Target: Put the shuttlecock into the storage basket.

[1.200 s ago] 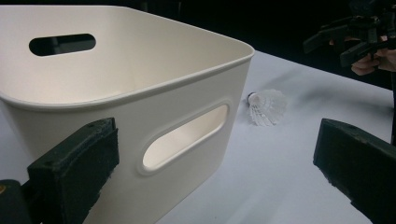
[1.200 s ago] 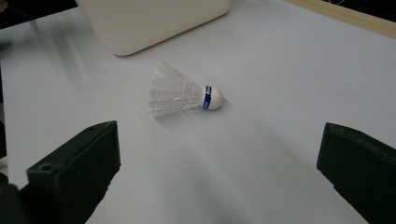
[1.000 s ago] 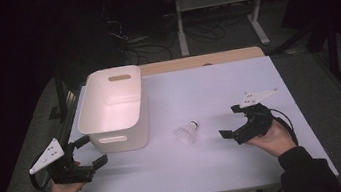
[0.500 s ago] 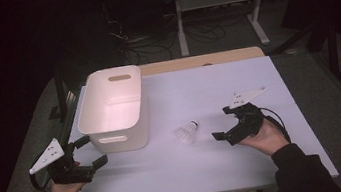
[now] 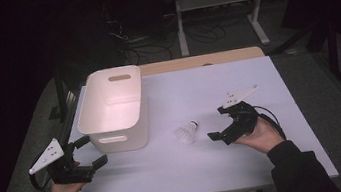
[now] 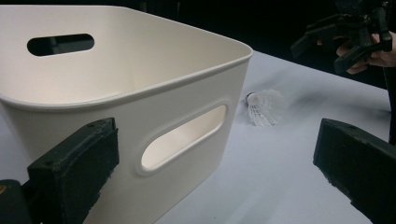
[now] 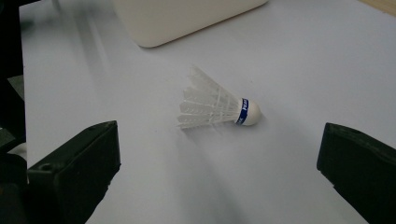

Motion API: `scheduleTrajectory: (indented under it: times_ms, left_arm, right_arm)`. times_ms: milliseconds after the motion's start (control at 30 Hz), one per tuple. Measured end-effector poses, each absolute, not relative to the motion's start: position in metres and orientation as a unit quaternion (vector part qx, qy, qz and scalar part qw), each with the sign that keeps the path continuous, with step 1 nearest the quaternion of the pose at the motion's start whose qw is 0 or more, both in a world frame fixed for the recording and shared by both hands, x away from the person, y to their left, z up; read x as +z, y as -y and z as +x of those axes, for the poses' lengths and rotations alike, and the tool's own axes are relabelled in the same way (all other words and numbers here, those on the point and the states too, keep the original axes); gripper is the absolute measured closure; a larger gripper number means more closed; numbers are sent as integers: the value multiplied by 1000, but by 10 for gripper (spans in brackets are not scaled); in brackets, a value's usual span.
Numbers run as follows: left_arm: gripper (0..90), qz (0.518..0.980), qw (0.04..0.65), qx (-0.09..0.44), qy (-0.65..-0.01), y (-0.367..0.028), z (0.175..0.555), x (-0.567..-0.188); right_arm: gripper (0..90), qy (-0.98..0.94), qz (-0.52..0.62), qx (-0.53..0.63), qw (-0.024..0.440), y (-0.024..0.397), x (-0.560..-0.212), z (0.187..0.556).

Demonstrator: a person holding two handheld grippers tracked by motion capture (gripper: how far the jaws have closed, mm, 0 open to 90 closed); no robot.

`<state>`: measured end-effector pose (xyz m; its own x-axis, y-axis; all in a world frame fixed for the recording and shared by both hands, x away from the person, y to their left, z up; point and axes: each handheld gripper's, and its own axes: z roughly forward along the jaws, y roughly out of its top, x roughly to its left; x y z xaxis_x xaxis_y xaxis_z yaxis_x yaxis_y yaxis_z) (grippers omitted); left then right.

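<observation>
A white shuttlecock (image 7: 217, 106) lies on its side on the pale table (image 5: 208, 161), feathered skirt spread and a blue band around its rounded cork — seen from the right gripper view it sits ahead of the two black jaws, centred between their lines but clear of both. From the high view the shuttlecock (image 5: 186, 132) rests near the middle of the table, just left of the right gripper (image 5: 224, 120) and to the right of the white bin (image 5: 112, 109).

Nothing stands between the right gripper and the shuttlecock; the table around it is bare. The bin, a rounded tub with slot handles, stands upright on the left half of the table. In the left gripper view its near wall (image 6: 140, 116) looms just ahead of the jaws, with the shuttlecock (image 6: 264, 106) lying beyond its corner.

The right hand (image 5: 260, 136) holds its gripper low and angled toward the shuttlecock, jaws spread wide and gripping nothing. The left gripper (image 5: 85, 153) — at the table's near left edge, pointed toward the bin — also has its jaws wide apart and empty.
</observation>
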<state>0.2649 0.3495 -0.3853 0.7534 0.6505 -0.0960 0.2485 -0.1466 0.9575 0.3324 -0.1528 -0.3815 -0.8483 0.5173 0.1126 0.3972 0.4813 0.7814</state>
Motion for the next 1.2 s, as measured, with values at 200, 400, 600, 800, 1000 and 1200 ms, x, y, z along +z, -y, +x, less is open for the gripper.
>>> scheduleTrajectory:
  times_ms: [200, 400, 600, 800, 1000, 1200]
  left_arm:
    - [0, 738, 577, 173, -304, -349, 265, -385]
    - [0, 738, 577, 172, -303, -349, 265, -385]
    - [0, 738, 579, 171, -302, -349, 265, -385]
    - [0, 738, 579, 171, -302, -349, 265, -385]
    - [0, 738, 579, 171, -302, -349, 265, -385]
    - [0, 738, 580, 170, -300, -349, 265, -385]
  right_arm:
    - [0, -861, 264, 430, 64, 149, -382, 335]
    - [0, -868, 257, 421, 58, 143, -384, 337]
    - [0, -875, 246, 413, 50, 134, -386, 338]
    - [0, -882, 239, 405, 41, 127, -390, 340]
    - [0, -888, 233, 396, 30, 121, -394, 342]
    - [8, -892, 232, 386, 19, 117, -399, 346]
